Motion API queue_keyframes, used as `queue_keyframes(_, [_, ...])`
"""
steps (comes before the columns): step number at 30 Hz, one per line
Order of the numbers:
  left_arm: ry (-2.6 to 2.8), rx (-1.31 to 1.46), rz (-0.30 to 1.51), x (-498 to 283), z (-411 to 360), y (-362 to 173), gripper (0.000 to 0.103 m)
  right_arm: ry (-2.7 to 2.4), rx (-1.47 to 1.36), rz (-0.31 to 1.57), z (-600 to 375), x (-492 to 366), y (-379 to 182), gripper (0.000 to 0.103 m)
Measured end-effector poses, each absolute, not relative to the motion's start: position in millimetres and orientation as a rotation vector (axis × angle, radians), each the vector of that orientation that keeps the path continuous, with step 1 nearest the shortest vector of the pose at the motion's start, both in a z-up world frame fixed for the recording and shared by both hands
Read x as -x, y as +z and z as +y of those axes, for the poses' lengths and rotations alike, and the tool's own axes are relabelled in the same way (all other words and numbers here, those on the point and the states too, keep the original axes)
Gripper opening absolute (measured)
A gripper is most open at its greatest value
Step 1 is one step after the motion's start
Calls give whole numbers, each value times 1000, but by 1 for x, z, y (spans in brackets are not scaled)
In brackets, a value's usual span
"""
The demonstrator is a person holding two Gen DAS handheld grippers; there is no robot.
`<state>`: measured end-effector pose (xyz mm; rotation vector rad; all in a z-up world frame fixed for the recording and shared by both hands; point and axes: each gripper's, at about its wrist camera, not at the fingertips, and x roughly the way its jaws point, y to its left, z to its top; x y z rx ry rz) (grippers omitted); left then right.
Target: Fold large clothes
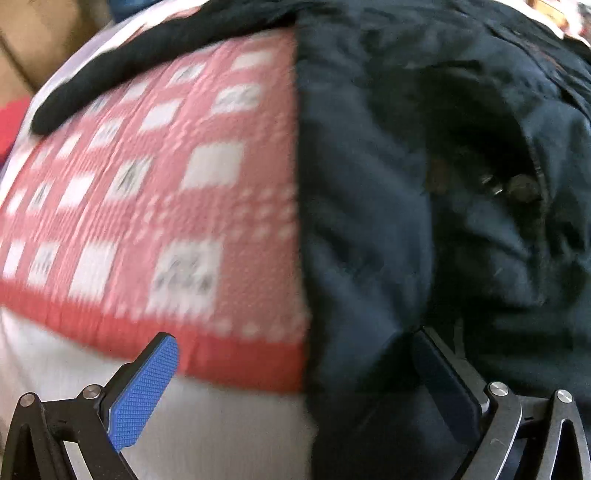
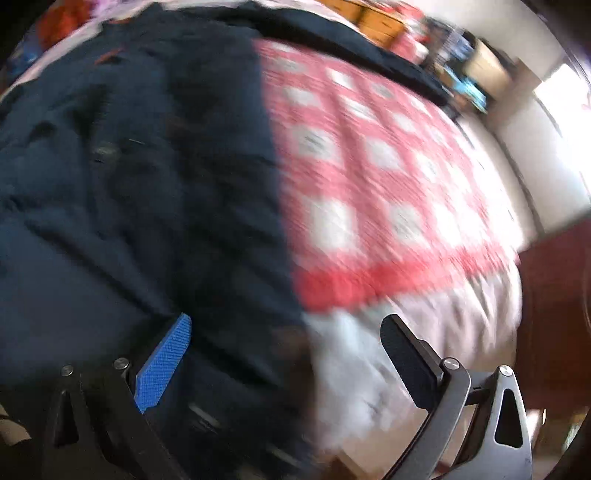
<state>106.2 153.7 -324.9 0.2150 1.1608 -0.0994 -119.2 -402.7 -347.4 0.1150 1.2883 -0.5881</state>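
A large dark navy jacket [image 1: 424,166] lies spread on a bed, with metal snaps near its middle. In the left wrist view it fills the right half; in the right wrist view the jacket [image 2: 129,184] fills the left half. My left gripper [image 1: 295,354] is open, its jaws wide apart, straddling the jacket's left edge just above it. My right gripper [image 2: 288,339] is open, its jaws wide apart, over the jacket's right edge. Both views are motion-blurred.
A red-and-white checked quilt [image 1: 155,192] covers the bed under the jacket, also seen in the right wrist view [image 2: 388,166]. White bedding [image 2: 406,325] hangs at the near edge. Wooden furniture [image 2: 376,22] and a bright window [image 2: 561,103] stand beyond.
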Motion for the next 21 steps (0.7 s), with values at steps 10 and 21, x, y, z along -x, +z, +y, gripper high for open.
queue_keyframes(10, [-126,-219,1019,-141,113,-274,103,-447,-66,1158,-399,122,-310,103])
queue_keyframes(21, [-276,-140,926,-269,-74,-245,103,-162,32,953,-373,-69,-290,103])
